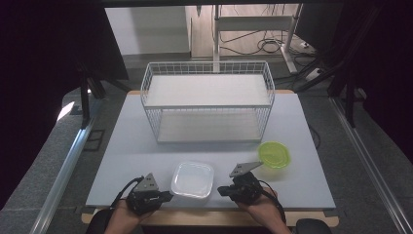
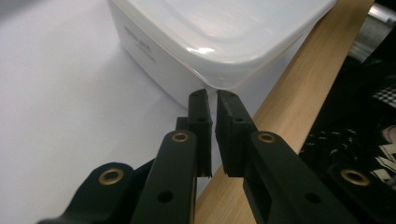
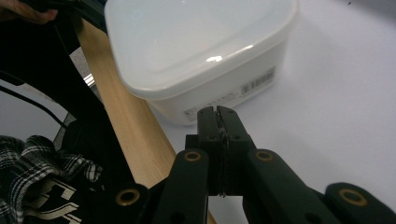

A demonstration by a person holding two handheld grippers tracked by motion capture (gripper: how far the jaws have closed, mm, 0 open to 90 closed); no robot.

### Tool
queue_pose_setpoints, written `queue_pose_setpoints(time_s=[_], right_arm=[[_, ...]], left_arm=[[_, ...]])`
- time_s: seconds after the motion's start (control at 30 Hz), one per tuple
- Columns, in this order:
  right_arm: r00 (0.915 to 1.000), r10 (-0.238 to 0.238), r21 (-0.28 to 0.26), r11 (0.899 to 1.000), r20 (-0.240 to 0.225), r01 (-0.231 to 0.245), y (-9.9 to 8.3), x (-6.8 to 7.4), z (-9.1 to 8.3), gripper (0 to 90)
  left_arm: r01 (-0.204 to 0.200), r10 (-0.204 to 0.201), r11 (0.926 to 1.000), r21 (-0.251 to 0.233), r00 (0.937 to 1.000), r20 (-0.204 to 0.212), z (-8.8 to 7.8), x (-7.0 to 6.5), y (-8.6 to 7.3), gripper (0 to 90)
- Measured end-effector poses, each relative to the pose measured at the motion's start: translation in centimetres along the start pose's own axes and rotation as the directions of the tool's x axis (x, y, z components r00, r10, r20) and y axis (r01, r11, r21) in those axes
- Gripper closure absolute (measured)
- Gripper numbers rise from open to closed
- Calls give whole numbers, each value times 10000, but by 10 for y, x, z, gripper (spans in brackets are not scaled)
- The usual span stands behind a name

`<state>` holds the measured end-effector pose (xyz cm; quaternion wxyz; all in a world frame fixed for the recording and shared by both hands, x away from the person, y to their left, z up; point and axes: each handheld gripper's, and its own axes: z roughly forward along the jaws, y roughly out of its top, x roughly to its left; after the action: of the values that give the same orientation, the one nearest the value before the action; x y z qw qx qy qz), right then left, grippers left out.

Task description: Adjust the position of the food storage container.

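At the bench's (image 1: 146, 151) near edge, clenched empty left tongs (image 1: 168, 195) and right tongs (image 1: 221, 190) flank the box (image 1: 193, 179); an uneven shove could tip it off.

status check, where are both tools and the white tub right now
Left tool and right tool both shut, empty, flanking the tub. White square plastic tub lidded, at the table's near edge, untouched. Nothing between; round green lid sits off to the right.

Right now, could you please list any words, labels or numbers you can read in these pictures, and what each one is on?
None can be read.
Printed label on the white container side wall, right gripper view: too small and blurred.
Faint marking on its wall, left gripper view: illegible.
Green lid: no text visible.
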<state>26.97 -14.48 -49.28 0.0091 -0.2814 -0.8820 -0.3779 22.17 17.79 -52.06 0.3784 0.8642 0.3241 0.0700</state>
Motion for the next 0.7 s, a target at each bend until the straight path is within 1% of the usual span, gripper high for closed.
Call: queue_pose_setpoints(time_s=[0.17,0.2,0.27,0.3,0.4,0.5,0.67,0.7], right_arm=[[10000,35,-36,10000,24,-35,0,-2,1,889],[10000,82,-46,10000,53,-82,0,-3,1,889],[9999,77,-44,10000,73,-76,-1,-3,1,889],[9998,66,-24,10000,169,-66,-1,-4,1,889],[9990,221,-84,9997,381,-218,-2,-8,-1,889],[9981,334,-140,9994,511,-328,-2,-11,-2,890],[9952,596,-328,9978,780,-572,-2,-21,-5,890],[9952,596,-328,9978,780,-572,-2,-21,-5,890]], left_arm=[[-170,170,9999,17,9998,61,8,-2,8,846],[-192,192,9998,5,9998,87,12,-1,10,844],[-235,235,9997,51,9997,118,14,-1,11,844],[-210,209,9998,25,9997,122,16,-1,12,843],[-329,329,9995,34,9994,125,21,0,15,841],[-366,366,9993,-17,9991,226,25,1,19,841],[-450,451,9990,-39,9987,237,32,3,26,833],[-467,468,9989,-43,9987,204,33,3,27,833]])
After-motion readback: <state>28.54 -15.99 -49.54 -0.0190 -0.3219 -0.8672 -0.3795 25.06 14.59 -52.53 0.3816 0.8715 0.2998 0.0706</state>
